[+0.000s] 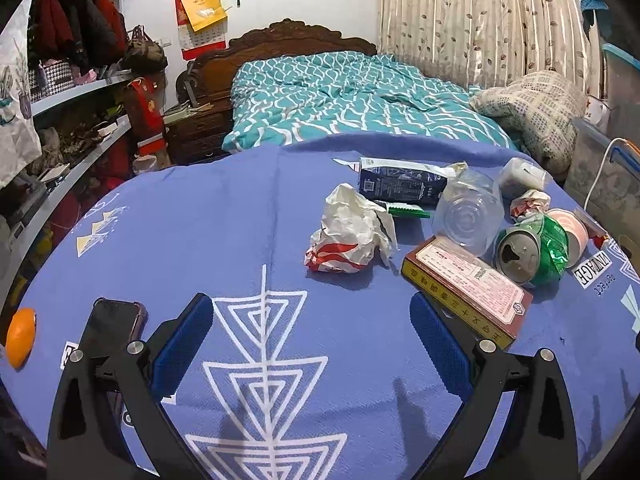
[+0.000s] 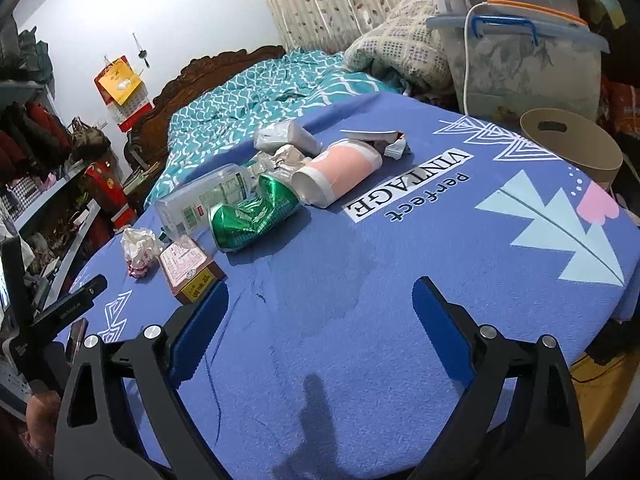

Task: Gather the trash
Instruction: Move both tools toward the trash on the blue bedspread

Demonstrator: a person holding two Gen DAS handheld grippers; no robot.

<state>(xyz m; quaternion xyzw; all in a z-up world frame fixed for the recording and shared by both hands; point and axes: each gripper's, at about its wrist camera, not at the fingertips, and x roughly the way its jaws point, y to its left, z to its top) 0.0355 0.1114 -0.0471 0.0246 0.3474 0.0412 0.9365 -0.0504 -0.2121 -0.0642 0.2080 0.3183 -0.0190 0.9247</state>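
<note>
Your left claw point(image 1: 312, 344) hangs low in the frame with its blue pads spread apart, gripping nothing, above the blue cloth of the counter point(image 1: 224, 216). Your right claw point(image 2: 320, 320) is likewise spread wide and empty over the same cloth. The trash sits in a cluster at right of centre in the left view: a crumpled white wrapper point(image 1: 348, 232), a brown box point(image 1: 468, 284) just beside the right pad, a clear plastic bottle point(image 1: 468, 212), a crushed green can point(image 1: 532, 250), a pink cup point(image 1: 568, 232) and a dark carton point(image 1: 400, 180). A phone point(image 1: 112, 324) and an orange point(image 1: 21, 336) lie at lower left.
</note>
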